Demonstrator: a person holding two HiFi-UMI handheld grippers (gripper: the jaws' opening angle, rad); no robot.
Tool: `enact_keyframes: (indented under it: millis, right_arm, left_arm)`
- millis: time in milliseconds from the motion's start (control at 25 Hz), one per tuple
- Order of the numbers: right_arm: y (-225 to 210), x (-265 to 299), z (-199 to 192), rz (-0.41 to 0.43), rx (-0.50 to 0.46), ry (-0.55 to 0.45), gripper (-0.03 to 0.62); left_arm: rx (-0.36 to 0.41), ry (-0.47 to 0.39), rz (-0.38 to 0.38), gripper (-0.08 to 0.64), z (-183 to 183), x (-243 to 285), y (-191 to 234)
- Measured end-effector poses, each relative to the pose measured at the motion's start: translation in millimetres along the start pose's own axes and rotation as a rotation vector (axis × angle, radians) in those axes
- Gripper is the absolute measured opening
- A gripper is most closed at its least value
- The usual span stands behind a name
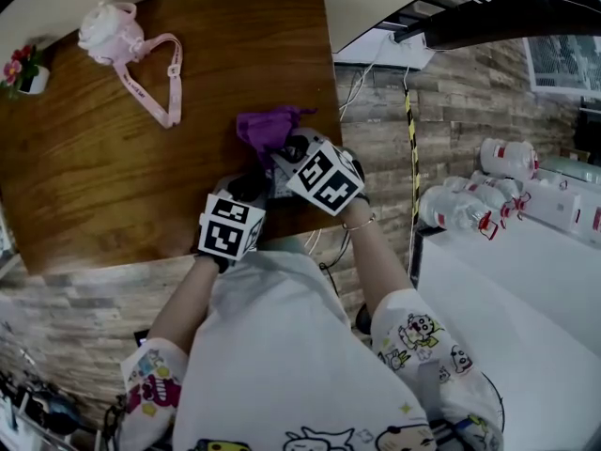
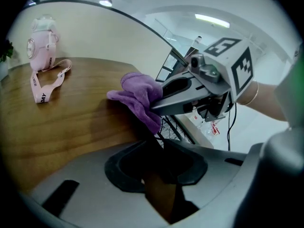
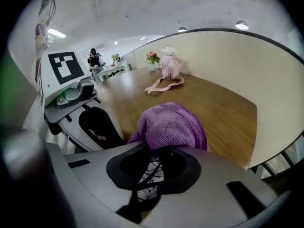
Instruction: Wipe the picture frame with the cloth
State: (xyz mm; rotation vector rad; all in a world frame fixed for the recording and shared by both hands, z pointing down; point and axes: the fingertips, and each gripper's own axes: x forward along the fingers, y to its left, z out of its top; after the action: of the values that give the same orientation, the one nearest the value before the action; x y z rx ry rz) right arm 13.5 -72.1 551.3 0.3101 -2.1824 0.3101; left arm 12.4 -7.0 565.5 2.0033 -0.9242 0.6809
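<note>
My right gripper [image 1: 285, 150] is shut on a purple cloth [image 1: 268, 125], bunched at its jaw tips near the wooden table's [image 1: 141, 186] right front corner. In the right gripper view the cloth [image 3: 171, 127] bulges out above the jaws, and a black-and-white patterned picture frame [image 3: 149, 175] shows just beneath it. My left gripper [image 1: 252, 191] is shut on that picture frame [image 2: 154, 146], which rises edge-on as a dark strip from between its jaws up to the cloth [image 2: 140, 96]. The right gripper's fingers [image 2: 180, 96] come in from the right in the left gripper view.
A pink bottle [image 1: 111, 31] with a pink strap lies at the table's far left, beside a small flower pot [image 1: 23, 69]. Right of the table is a stone-pattern floor with cables, and a white counter [image 1: 526, 280] carries several plastic bottles [image 1: 470, 205].
</note>
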Motion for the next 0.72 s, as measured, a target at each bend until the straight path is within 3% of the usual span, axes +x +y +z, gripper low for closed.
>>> enact_keyframes:
  millis: [400, 720]
  right_arm:
    - [-5.5, -8.9, -15.8, -0.008, -0.006, 0.015, 0.044]
    - [-20.8, -28.3, -38.7, -0.08, -0.001, 0.086, 0.044]
  left_arm:
    - [-0.008, -0.005, 0.011, 0.11, -0.7, 0.7, -0.4]
    - [-0.019, -0.014, 0.023, 0.108, -0.2, 0.5, -0.2]
